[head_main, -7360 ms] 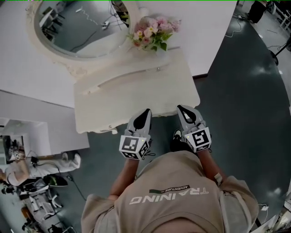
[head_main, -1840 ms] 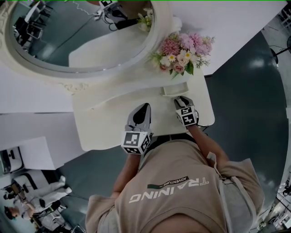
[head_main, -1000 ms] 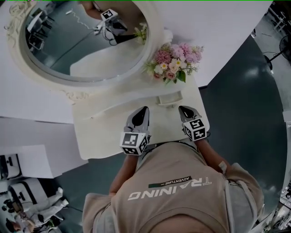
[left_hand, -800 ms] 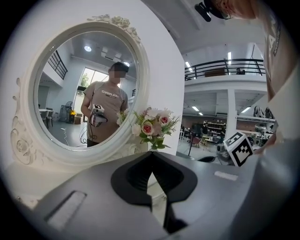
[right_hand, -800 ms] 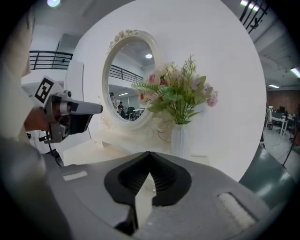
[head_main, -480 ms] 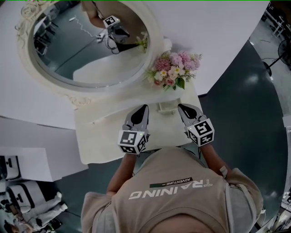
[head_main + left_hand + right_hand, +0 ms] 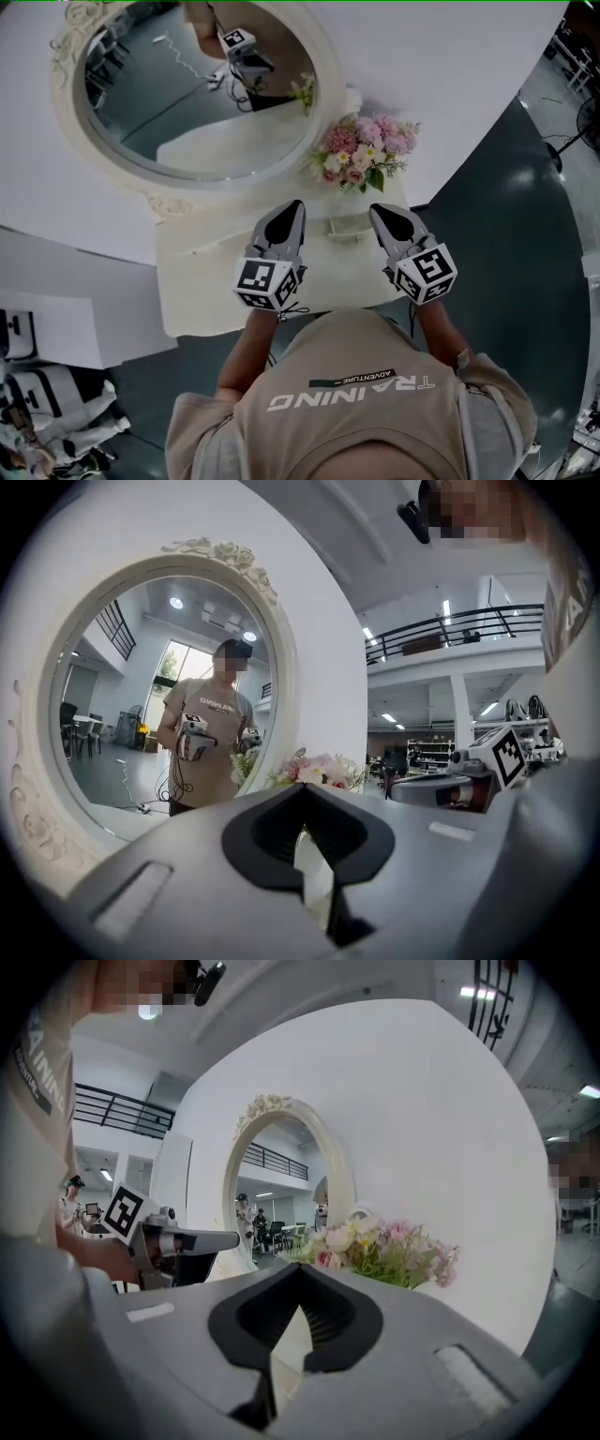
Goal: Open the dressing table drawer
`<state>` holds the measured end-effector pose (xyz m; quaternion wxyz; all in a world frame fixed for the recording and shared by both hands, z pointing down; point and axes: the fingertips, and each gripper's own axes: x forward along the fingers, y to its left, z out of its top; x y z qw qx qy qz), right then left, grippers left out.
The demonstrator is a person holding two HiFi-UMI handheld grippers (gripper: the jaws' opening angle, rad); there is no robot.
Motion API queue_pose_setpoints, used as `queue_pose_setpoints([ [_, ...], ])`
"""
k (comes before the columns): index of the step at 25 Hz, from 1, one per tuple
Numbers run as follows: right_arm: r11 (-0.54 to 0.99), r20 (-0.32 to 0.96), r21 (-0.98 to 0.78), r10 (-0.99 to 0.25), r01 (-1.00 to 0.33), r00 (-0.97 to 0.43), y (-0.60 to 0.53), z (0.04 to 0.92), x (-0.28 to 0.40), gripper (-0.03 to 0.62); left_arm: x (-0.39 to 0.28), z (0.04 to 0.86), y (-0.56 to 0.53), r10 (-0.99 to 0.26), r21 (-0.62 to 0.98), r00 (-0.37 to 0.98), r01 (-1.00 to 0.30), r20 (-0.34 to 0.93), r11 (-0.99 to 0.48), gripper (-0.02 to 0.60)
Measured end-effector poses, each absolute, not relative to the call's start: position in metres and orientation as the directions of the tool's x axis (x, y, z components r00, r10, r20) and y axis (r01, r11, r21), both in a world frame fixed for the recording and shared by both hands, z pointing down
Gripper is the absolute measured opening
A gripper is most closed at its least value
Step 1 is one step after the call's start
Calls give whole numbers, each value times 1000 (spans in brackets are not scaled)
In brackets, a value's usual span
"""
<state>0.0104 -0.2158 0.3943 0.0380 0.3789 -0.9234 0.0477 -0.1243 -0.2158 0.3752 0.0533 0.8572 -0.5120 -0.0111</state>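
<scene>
The cream dressing table (image 7: 202, 277) stands under an oval mirror (image 7: 187, 94). Its small upper drawer (image 7: 345, 228) juts out a little from the raised shelf, below the flowers (image 7: 364, 155). My left gripper (image 7: 291, 204) hovers over the tabletop left of the drawer, jaws shut and empty (image 7: 302, 787). My right gripper (image 7: 375, 208) hangs just right of the drawer, also shut on nothing (image 7: 300, 1267). Neither touches the drawer. Both point about level toward the mirror and wall.
A pink and white flower bunch (image 7: 384, 1241) stands at the table's back right by the mirror frame (image 7: 281, 667). White wall panels lie behind and to the left. Dark floor (image 7: 506, 216) lies to the right. The person's torso fills the near side.
Both grippers have risen higher above the tabletop and look larger in the head view. The drawer stays slightly out; nothing was grasped or let go.
</scene>
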Motion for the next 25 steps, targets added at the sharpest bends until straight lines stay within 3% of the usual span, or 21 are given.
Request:
queue_pose_setpoints([
  [6,691,38,90,-722,-717,-691,-220,356,9,2,-122,364,-216,-882,56,471,-881,26,-469,18],
  [12,685,3,133,-723,-716,-691,-222,333,9,2,-119,358,-216,-883,30,468,-884,26,-467,18],
  [25,703,4,103,-708,-704,-707,-226,336,-1,2,-127,354,-222,-896,20,444,-896,23,-443,18],
])
